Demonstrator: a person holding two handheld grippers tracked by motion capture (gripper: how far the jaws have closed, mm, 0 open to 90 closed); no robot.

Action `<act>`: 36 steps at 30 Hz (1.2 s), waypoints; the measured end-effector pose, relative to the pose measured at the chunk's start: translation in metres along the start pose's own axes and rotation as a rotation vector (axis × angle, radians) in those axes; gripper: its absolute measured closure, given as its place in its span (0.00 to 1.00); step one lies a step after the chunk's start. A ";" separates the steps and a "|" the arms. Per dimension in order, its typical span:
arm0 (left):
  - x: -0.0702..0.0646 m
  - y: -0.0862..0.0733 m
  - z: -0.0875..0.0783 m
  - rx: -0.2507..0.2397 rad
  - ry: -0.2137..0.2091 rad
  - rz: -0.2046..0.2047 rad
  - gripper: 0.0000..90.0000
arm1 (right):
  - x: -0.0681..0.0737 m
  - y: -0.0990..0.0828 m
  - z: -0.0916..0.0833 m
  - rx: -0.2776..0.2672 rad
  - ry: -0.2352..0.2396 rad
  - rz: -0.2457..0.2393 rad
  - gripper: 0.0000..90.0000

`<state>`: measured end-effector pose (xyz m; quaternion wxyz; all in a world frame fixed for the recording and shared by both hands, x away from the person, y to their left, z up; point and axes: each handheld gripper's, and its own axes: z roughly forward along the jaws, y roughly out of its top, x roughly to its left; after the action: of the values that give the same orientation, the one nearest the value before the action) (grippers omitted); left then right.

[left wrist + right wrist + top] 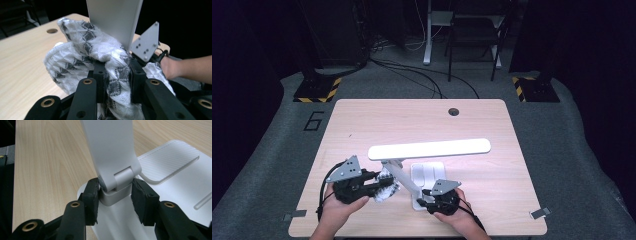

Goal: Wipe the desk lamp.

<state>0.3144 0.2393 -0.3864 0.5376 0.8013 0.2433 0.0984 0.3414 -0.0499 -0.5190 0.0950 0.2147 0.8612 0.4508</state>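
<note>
Left gripper (116, 75) pinches the patterned cloth (85, 55) against the lamp arm (113, 20); right gripper (114, 195) clamps the lamp's hinge (117, 182).

My left claw (379, 187) sits left of the white desk lamp's slanted arm (403, 179), the patterned white knitted cloth (386, 187) between them, touching the arm. My right claw (426, 196) meets the hinge at the lamp's flat white base (431, 172), which lies on the pale wooden worktop (422, 122) beyond it. The lamp's long head bar (429, 149) spans above both claws.
</note>
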 end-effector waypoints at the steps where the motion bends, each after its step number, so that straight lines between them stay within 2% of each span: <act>1: 0.001 -0.002 0.002 0.008 -0.007 0.004 0.81 | 0.000 0.000 0.000 0.000 -0.001 0.000 0.65; 8: 0.003 -0.022 0.021 0.021 -0.015 0.003 0.81 | 0.000 0.000 0.000 0.000 0.000 0.001 0.65; 11: 0.002 -0.031 0.029 0.011 -0.015 -0.008 0.81 | 0.000 0.000 0.000 -0.003 -0.001 -0.001 0.65; 14: 0.003 -0.038 0.035 0.021 -0.017 -0.003 0.81 | 0.000 0.000 0.000 -0.002 -0.001 -0.002 0.65; 19: 0.003 -0.050 0.043 0.036 -0.023 -0.017 0.81 | 0.001 0.000 0.000 -0.001 0.002 0.005 0.64; 23: 0.005 -0.063 0.048 0.068 -0.016 -0.022 0.81 | 0.001 -0.001 0.000 -0.007 -0.006 0.002 0.64; 24: 0.006 -0.066 0.049 0.070 -0.013 -0.030 0.81 | 0.001 -0.001 0.000 -0.004 -0.001 -0.007 0.62; 26: 0.008 -0.072 0.052 0.088 -0.013 -0.037 0.81 | 0.000 -0.001 0.000 -0.001 -0.023 0.004 0.54; 28: 0.010 -0.076 0.055 0.102 -0.011 -0.041 0.81 | 0.000 0.000 0.001 -0.003 -0.027 0.018 0.52; 32: 0.014 -0.084 0.066 0.134 -0.012 -0.052 0.81 | 0.001 0.001 0.005 -0.001 -0.024 0.013 0.45; 36: 0.019 -0.089 0.078 0.153 0.000 -0.046 0.81 | 0.002 0.004 0.008 -0.003 -0.027 0.008 0.46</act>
<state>0.3377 0.2123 -0.5008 0.4767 0.8343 0.2687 0.0671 0.3438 -0.0416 -0.5205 0.1050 0.2240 0.8584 0.4495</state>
